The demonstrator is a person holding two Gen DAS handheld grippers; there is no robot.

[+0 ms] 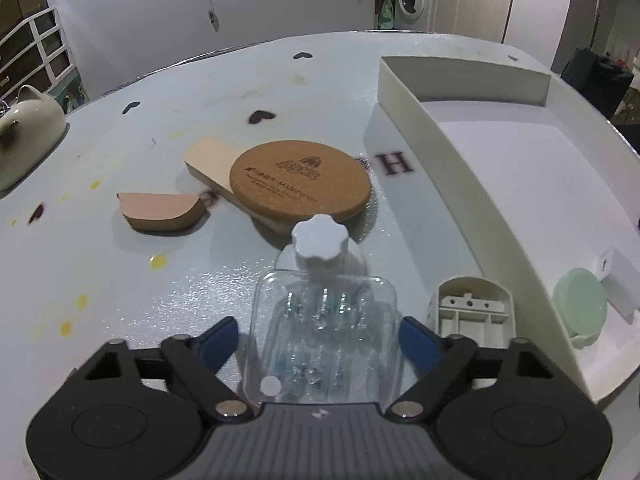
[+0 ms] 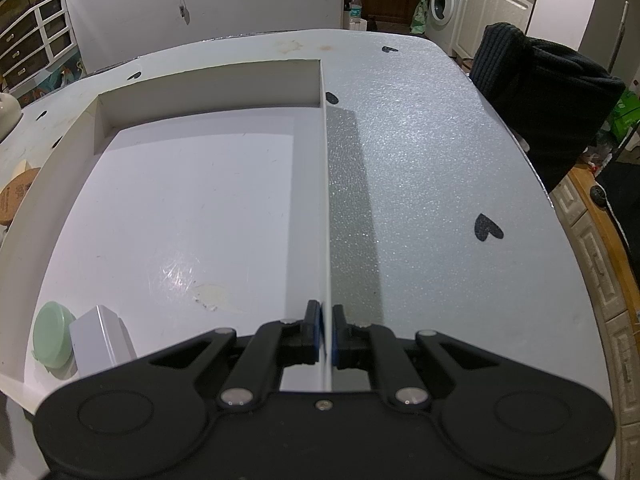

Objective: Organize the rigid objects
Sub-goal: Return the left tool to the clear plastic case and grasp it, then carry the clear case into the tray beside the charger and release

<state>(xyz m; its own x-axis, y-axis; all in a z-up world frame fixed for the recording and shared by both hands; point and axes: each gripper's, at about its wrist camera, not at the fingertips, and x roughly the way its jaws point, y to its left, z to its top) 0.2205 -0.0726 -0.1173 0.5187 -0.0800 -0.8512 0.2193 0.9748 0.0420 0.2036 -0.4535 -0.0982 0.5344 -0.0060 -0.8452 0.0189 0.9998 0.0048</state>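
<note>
My left gripper point(image 1: 320, 338) is open around a clear plastic case point(image 1: 326, 338) lying on the table; its blue fingertips stand on either side, apart from the case. A white knob point(image 1: 320, 244) sits just beyond the case. Further off lie a round cork coaster point(image 1: 300, 182) on a pale wooden board point(image 1: 210, 162) and a tan wooden piece point(image 1: 160, 210). A grey plastic part point(image 1: 472, 308) lies beside the white tray point(image 1: 440, 140). My right gripper point(image 2: 327, 334) is shut on the tray's right wall point(image 2: 325, 184). Inside the tray sit a green round lid point(image 2: 52, 334) and a white box point(image 2: 102, 342).
A cream ceramic teapot point(image 1: 28, 128) stands at the table's far left. A dark bag point(image 2: 540, 92) sits past the table's right edge. The tablecloth point(image 2: 440, 200) has dark heart prints and yellow stains.
</note>
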